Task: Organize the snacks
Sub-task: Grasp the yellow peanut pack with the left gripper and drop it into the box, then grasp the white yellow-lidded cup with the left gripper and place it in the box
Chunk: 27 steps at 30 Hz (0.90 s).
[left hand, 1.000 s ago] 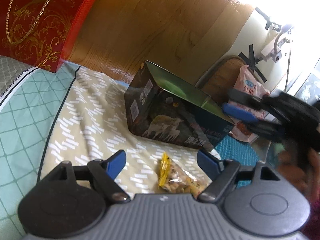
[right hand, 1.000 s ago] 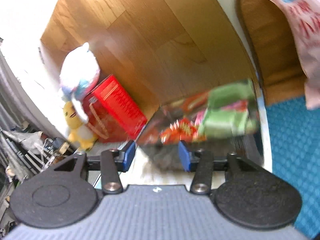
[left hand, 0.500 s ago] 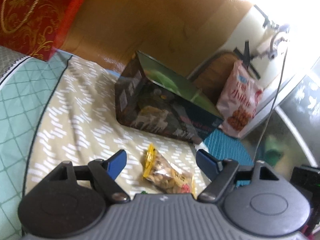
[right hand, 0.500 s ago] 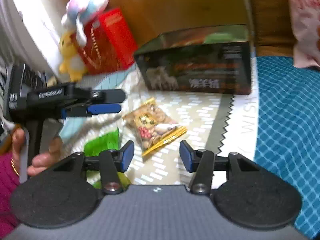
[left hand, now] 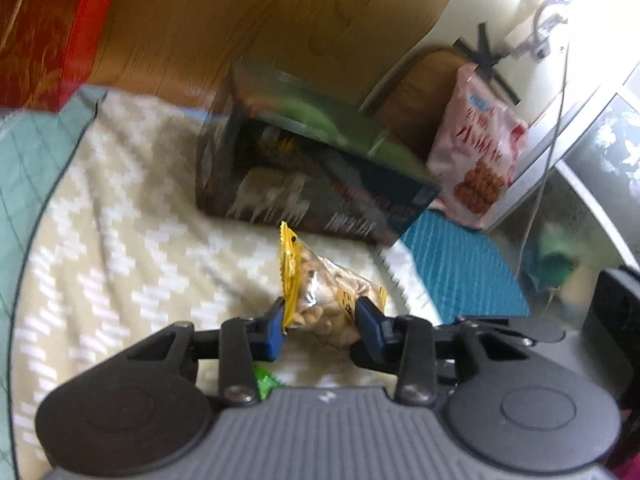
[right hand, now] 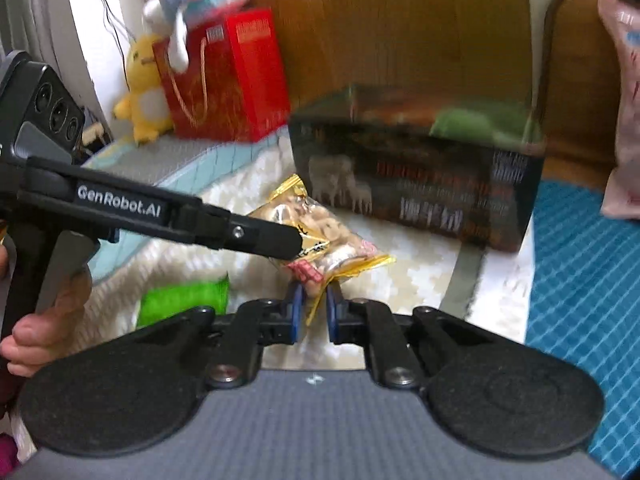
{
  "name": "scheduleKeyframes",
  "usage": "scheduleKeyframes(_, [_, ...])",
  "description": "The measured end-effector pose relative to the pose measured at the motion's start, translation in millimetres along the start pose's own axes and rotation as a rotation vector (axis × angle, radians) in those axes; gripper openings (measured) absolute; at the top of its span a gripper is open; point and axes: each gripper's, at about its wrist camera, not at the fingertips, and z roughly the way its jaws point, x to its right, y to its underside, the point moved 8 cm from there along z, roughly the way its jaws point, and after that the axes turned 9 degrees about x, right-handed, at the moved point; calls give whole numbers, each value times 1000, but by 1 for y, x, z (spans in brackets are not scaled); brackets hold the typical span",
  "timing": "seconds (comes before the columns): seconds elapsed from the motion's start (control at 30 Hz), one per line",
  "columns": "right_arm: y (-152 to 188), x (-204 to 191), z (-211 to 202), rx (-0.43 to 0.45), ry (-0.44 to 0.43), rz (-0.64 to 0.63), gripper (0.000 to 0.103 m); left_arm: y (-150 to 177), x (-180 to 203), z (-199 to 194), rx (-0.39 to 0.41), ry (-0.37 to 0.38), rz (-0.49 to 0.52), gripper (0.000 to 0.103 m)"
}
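Observation:
A clear, yellow-edged nut snack bag (left hand: 320, 292) lies on the patterned bedspread (left hand: 120, 240) in front of a dark open box (left hand: 304, 176). My left gripper (left hand: 320, 324) is closed on the bag's near end. My right gripper (right hand: 312, 312) is shut on the same bag's (right hand: 320, 236) lower corner. The left gripper's arm (right hand: 160, 216) reaches in from the left in the right wrist view. The box (right hand: 416, 184) holds green and red packets. A green snack packet (right hand: 184, 300) lies to the left of the right gripper.
A red gift bag (right hand: 228, 76) and plush toys (right hand: 144, 88) stand at the back left. A pink snack bag (left hand: 480, 160) leans by a wooden chair (left hand: 416, 92). A teal cloth (right hand: 580, 280) covers the right side.
Both grippers have moved in and closed on the nut snack bag. Half a second ago both stood open short of it.

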Motion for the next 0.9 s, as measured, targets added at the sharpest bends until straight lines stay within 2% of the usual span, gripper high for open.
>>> scheduleKeyframes(0.17, [-41,14,-3,131,38,-20,16,-40,25,-13,100,32,81,35])
scheduleKeyframes(0.33, [-70,45,21,167,65,27,16,-81,37,3,152,26,141,35])
scheduleKeyframes(0.43, [-74,57,40,157,94,37,16,-98,33,24,163,0,146,35])
scheduleKeyframes(0.5, [-73,62,55,151,127,11,21,-105,26,38,165,-25,146,36])
scheduleKeyframes(0.6, [-70,71,61,159,169,20,23,-110,10,60,170,-117,166,49])
scheduleKeyframes(0.63, [-70,73,58,167,162,44,23,-110,6,66,168,-162,185,50])
scheduleKeyframes(0.7, [-69,77,48,187,154,77,23,-108,2,72,169,-198,217,50])
scheduleKeyframes(0.8, [-62,83,28,209,170,95,23,-106,1,66,183,-192,218,50])
scheduleKeyframes(0.9, [-53,89,-3,264,187,138,28,-103,2,47,215,-176,192,50])
